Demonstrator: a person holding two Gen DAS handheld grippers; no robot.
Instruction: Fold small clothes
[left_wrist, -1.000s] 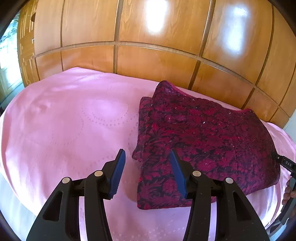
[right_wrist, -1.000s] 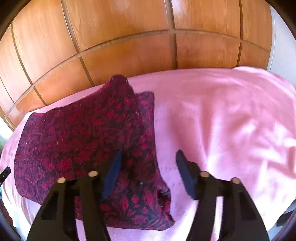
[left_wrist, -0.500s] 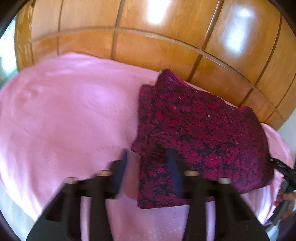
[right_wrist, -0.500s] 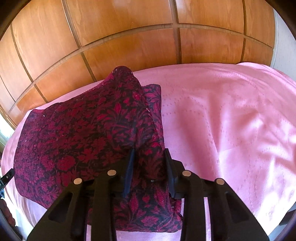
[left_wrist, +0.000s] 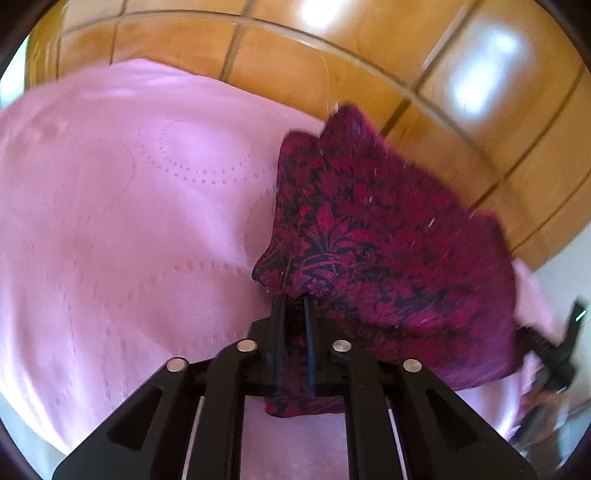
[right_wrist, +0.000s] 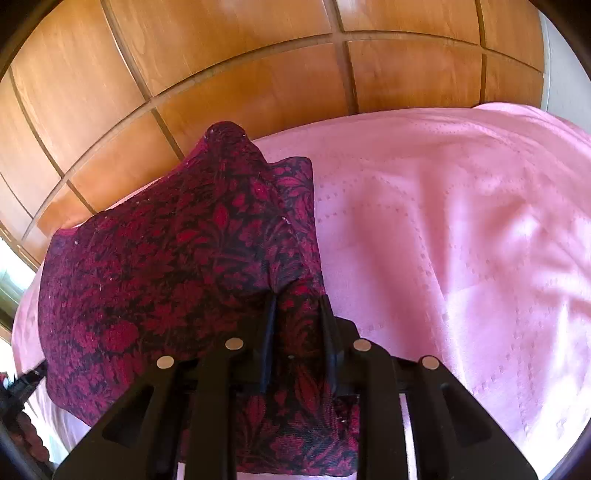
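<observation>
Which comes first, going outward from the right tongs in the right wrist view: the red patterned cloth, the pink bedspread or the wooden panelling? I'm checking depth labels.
1. Red patterned cloth: pinched in the right tongs, spreading left.
2. Pink bedspread: under the cloth, stretching right and beyond.
3. Wooden panelling: behind the bed, across the top.

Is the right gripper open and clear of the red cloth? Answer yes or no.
No: the right gripper is shut on the red patterned cloth, with fabric pinched between its fingers.
</observation>
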